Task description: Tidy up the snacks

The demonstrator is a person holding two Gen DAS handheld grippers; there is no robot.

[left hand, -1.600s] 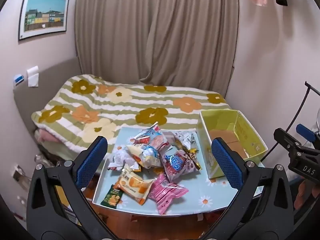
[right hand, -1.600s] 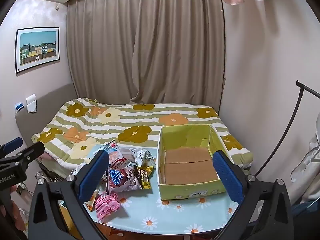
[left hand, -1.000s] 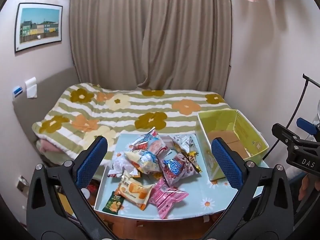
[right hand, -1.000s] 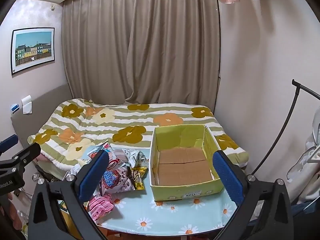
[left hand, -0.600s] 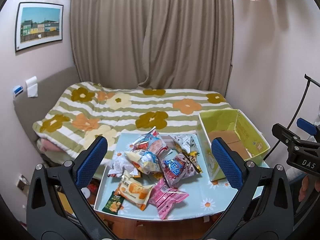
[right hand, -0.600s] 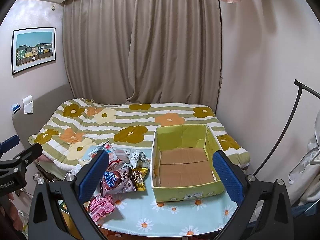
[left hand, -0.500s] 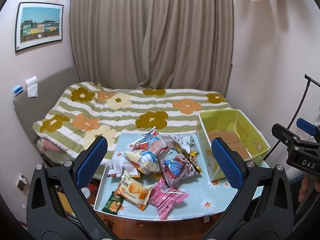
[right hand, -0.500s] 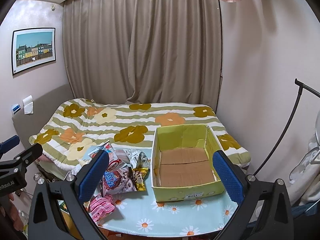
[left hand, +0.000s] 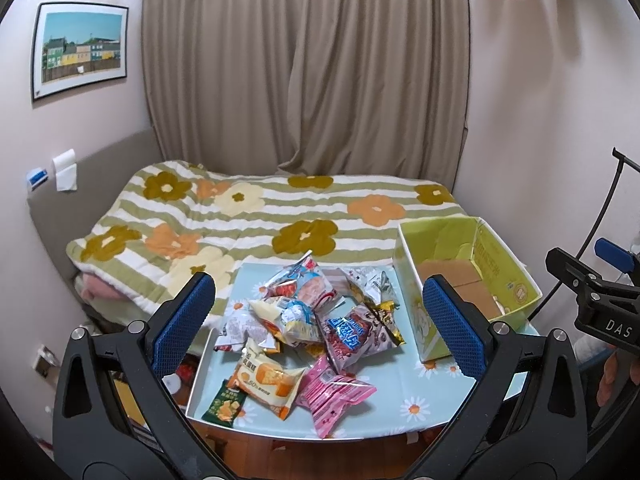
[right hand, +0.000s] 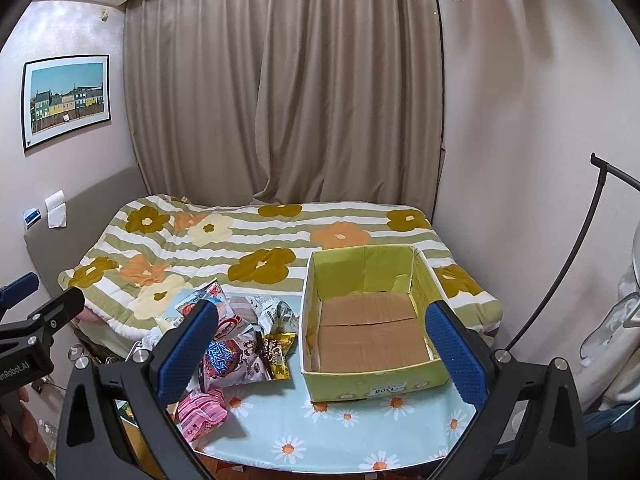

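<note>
Even indoor light, sharp centre, fisheye-warped dark edges.

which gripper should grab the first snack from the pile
Probably the left gripper: the snack pile sits straight ahead between its open fingers. The right gripper, also open, faces the empty box.

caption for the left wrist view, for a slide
Open left hand-held gripper above a snack pile beside an empty box.

box [right hand: 372, 378] open on top (snack pile [left hand: 308, 320] crowds its left).
</note>
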